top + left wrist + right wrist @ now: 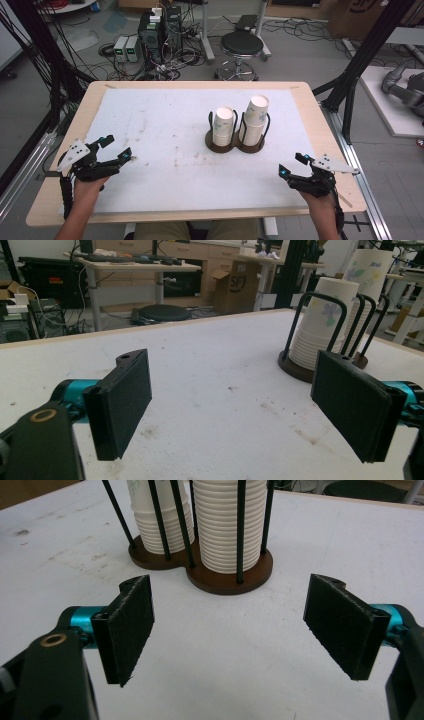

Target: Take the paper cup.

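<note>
On the white desk [165, 130], a dark wooden holder [235, 142] with two stacks of paper cups [254, 120] stands a little toward 2 o'clock from the centre. The left gripper [117, 150] waits at 8 o'clock with jaws wide and empty. The right gripper [291, 164] at 4 o'clock is also wide and holds nothing.

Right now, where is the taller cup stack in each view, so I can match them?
High view: taller cup stack, right of centre, right bay of the cup holder.
Left gripper view: upper right, farther stack.
Right gripper view: top centre, nearer stack.
Shared landmark: the holder's brown base.
</note>
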Demonstrator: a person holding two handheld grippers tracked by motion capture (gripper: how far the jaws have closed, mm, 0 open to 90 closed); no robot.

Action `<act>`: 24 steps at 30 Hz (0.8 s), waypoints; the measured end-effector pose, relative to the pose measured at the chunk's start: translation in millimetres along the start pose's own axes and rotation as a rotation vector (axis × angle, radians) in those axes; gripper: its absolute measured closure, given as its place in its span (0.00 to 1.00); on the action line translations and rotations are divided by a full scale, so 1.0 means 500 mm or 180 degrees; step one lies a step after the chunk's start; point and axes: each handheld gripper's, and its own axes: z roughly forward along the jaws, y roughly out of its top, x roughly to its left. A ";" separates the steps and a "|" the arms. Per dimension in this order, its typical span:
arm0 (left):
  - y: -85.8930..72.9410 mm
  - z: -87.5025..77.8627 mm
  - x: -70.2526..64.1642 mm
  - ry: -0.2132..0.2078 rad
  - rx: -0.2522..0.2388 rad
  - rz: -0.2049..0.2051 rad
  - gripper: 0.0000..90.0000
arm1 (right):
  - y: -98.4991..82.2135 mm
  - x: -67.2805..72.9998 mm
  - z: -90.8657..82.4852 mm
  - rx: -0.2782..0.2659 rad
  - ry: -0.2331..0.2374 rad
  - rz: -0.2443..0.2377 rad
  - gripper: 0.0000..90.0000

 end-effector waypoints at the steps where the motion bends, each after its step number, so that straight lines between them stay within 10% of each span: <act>1: 0.000 0.000 0.000 0.0003 -0.0001 -0.0003 0.18 | -0.001 -0.001 -0.001 -0.0002 0.0003 0.0017 0.23; 24: -0.004 -0.022 -0.010 -0.0035 0.0028 0.0036 0.18 | 0.030 0.026 0.036 -0.0013 0.0413 0.0035 0.23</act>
